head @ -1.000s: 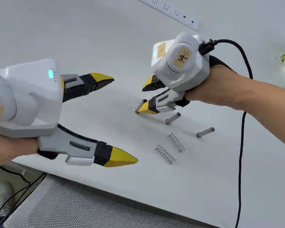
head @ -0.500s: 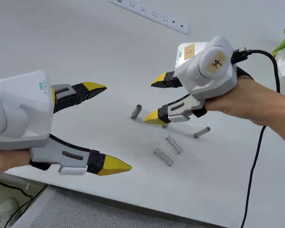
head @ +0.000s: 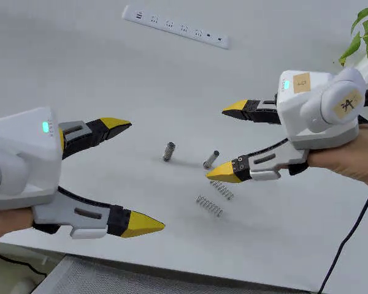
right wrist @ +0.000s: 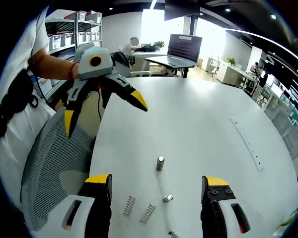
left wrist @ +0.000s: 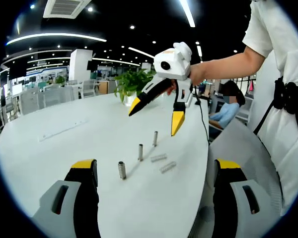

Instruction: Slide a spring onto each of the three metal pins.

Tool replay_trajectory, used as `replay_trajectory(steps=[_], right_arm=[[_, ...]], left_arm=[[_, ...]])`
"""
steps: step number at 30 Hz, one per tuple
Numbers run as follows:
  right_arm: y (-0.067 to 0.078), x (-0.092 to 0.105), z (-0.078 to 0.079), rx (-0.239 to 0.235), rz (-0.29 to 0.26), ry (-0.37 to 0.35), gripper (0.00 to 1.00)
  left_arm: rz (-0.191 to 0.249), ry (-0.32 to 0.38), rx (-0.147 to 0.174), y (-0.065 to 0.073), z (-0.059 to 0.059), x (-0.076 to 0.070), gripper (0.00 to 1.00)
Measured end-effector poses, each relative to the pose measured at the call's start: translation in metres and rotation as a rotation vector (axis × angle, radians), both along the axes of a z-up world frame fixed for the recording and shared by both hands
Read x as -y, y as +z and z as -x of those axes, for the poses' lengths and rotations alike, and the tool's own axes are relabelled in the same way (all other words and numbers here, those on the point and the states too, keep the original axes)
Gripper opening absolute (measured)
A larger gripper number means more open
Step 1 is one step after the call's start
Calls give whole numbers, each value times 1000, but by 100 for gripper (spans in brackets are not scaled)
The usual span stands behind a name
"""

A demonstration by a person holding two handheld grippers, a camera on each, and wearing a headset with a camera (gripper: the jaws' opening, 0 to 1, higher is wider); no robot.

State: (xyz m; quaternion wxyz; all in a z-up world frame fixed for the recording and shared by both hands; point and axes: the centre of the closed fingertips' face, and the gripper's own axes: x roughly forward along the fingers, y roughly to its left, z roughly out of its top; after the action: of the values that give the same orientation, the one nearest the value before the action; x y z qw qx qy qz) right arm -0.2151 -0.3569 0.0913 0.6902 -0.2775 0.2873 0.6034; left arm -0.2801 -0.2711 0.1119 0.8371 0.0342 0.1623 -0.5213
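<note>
Since one second ago, the right gripper point(head: 216, 143) has drawn back to the right and upward, away from the pins. The first pin point(head: 168, 151), which was then at its lower jaw tip, now stands free and upright on the white table point(head: 80, 73), with a spring coiled around its shaft. The right gripper's jaws are spread wide apart and hold nothing. The left gripper point(head: 146, 176) hovers at the near left, also spread wide and empty.

The second pin point(head: 210, 160) stands bare, just to the right of the first one. In the left gripper view, the third pin point(left wrist: 154, 138) stands beyond it, so the three make a row. Two loose springs point(head: 208, 206) lie flat beside this row, near each other but apart.

As for writing, the right gripper carries two tan stickers point(head: 302, 82). The one on its round part has a dark handwritten mark that cannot be read. A small green light point(head: 46, 127) glows on the left gripper's body. A white power strip point(head: 175, 27) lies at the far side of the table, and no print on it can be read. Green leaves of a plant point(head: 362, 30) show at the upper right.
</note>
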Motion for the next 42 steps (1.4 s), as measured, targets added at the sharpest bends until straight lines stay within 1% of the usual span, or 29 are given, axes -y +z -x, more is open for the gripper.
replay_trajectory(steps=[2,4,5,6,9,10,14,15,16,17,18,19,20,21,22,23,24,25,27,28,30,32,33,34,36,37,38,39,42], right_arm=[[5,6,6,0,-20,-23,75],[6,18,8,-5,-47,-42,79],[9,23,15,-12,-62,-54,82],[10,27,18,-10,-68,-60,84],[15,40,29,-16,-87,-95,85],[14,47,32,-17,-88,-110,85],[13,64,42,-25,-101,-150,86],[12,71,44,-23,-99,-163,86],[12,74,45,-23,-106,-174,86],[12,77,45,-25,-116,-187,86],[12,81,46,-22,-123,-203,86],[12,85,46,-19,-125,-213,85],[11,89,47,-16,-131,-225,85],[11,92,47,-18,-139,-236,85],[11,94,47,-20,-146,-245,85],[9,98,48,-18,-150,-252,85],[8,100,49,-18,-150,-255,85],[7,105,50,-17,-153,-262,85],[5,110,52,-17,-157,-268,85],[4,114,53,-17,-158,-275,86],[2,120,54,-16,-163,-285,86],[0,125,55,-16,-171,-295,86],[0,128,56,-15,-178,-299,86],[-1,130,57,-15,-181,-302,86],[-3,135,59,-18,-183,-308,86],[-5,138,60,-18,-186,-310,86],[-6,140,61,-19,-188,-311,86],[-7,142,62,-21,-189,-314,86],[-11,148,65,-21,-189,-320,86]], left_arm=[[-12,-10,3,0,0,2,95],[-28,-23,4,-2,0,5,95],[-37,-34,6,-2,0,8,95],[-45,-42,7,-2,0,10,94],[-76,-72,13,-4,0,18,92],[-88,-86,15,-5,0,22,92],[-140,-133,16,-12,0,33,86],[-162,-148,10,-15,1,38,84],[-194,-164,9,-19,1,39,82],[-228,-175,11,-23,1,41,78],[-252,-197,21,-27,1,46,75],[-251,-213,30,-28,2,52,73],[-275,-225,26,-34,1,57,70],[-297,-230,15,-38,1,59,67],[-324,-249,11,-43,2,61,64],[-369,-280,29,-50,3,65,60],[-409,-290,43,-55,1,67,56],[-461,-317,44,-63,3,69,52],[-478,-345,35,-70,5,78,46],[-519,-349,42,-77,2,79,44],[-556,-375,48,-84,2,86,39],[-603,-392,73,-91,-1,88,33],[-632,-403,78,-97,-1,89,31],[-650,-402,78,-100,-3,90,29],[-666,-403,70,-109,-5,95,24],[-695,-420,75,-114,-6,96,23],[-709,-427,79,-117,-6,97,23],[-713,-433,84,-119,-7,100,23],[-756,-448,93,-128,-13,101,19]])
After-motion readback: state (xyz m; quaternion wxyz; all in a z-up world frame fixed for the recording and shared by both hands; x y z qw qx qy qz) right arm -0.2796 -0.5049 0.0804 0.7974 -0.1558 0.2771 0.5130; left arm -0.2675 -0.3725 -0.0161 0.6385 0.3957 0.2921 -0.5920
